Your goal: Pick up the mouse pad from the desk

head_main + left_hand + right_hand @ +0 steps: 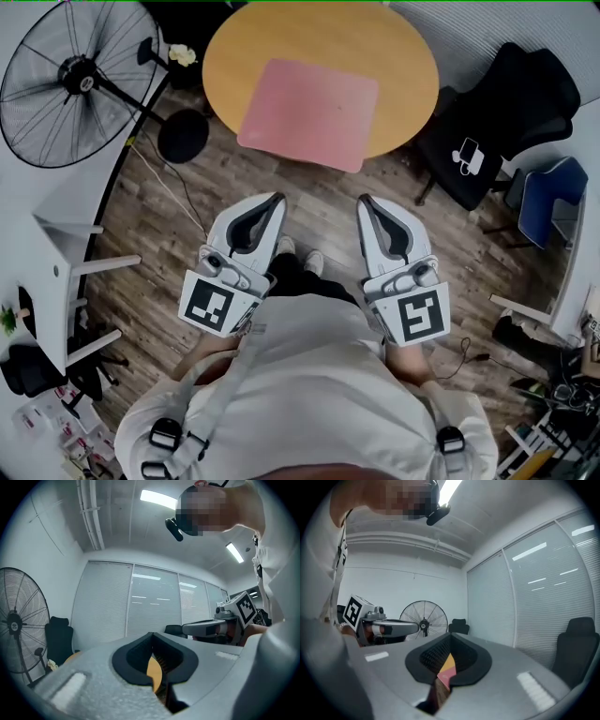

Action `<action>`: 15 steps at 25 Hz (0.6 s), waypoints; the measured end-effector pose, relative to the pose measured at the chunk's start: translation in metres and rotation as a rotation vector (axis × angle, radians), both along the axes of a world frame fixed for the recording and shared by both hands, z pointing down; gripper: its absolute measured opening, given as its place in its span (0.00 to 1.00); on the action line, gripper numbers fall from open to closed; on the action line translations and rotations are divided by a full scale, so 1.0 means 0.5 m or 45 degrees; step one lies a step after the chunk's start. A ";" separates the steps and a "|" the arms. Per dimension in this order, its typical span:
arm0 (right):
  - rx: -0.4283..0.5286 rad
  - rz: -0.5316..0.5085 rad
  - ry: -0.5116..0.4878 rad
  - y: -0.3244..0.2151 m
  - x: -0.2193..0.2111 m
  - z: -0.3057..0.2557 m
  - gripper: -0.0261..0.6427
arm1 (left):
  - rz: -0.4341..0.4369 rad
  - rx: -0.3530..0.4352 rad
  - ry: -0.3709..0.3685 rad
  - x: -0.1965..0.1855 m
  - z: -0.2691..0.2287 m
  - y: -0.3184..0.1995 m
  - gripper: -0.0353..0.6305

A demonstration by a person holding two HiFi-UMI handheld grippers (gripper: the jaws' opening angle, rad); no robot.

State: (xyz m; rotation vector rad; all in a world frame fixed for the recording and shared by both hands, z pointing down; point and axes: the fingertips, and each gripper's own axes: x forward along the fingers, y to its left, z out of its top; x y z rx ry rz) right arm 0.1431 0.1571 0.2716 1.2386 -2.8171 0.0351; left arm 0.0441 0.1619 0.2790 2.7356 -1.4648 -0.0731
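A pink square mouse pad (310, 112) lies flat on a round wooden table (412, 56) at the top of the head view. My left gripper (273, 200) and right gripper (366, 202) are held side by side over the floor, short of the table's near edge, both pointing toward it. Both are shut with nothing between the jaws. In the left gripper view a sliver of the table (154, 673) shows through the jaw notch. In the right gripper view the pad (446, 675) and table top (448, 661) show through the notch.
A large standing fan (70, 80) with a round base (183, 136) stands left of the table. A black office chair (506, 117) and a blue chair (548, 199) are at the right. A white desk (66, 253) is at the left. The floor is wood plank.
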 end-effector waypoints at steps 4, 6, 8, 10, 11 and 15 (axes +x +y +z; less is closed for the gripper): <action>-0.004 -0.009 0.019 -0.029 0.002 0.018 0.05 | -0.015 -0.009 -0.002 -0.005 0.011 -0.031 0.06; 0.004 -0.016 0.041 -0.047 0.000 0.027 0.05 | -0.018 -0.004 -0.001 -0.011 0.012 -0.049 0.06; 0.016 -0.020 0.058 -0.067 -0.004 0.032 0.05 | -0.020 0.003 0.002 -0.019 0.014 -0.069 0.06; 0.019 -0.023 0.061 -0.087 -0.014 0.034 0.05 | -0.025 0.008 0.003 -0.029 0.015 -0.090 0.06; 0.020 -0.023 0.062 -0.098 -0.019 0.035 0.05 | -0.027 0.009 0.004 -0.034 0.016 -0.101 0.06; 0.025 -0.019 0.067 -0.149 -0.040 0.035 0.05 | -0.033 0.021 0.011 -0.057 0.015 -0.152 0.06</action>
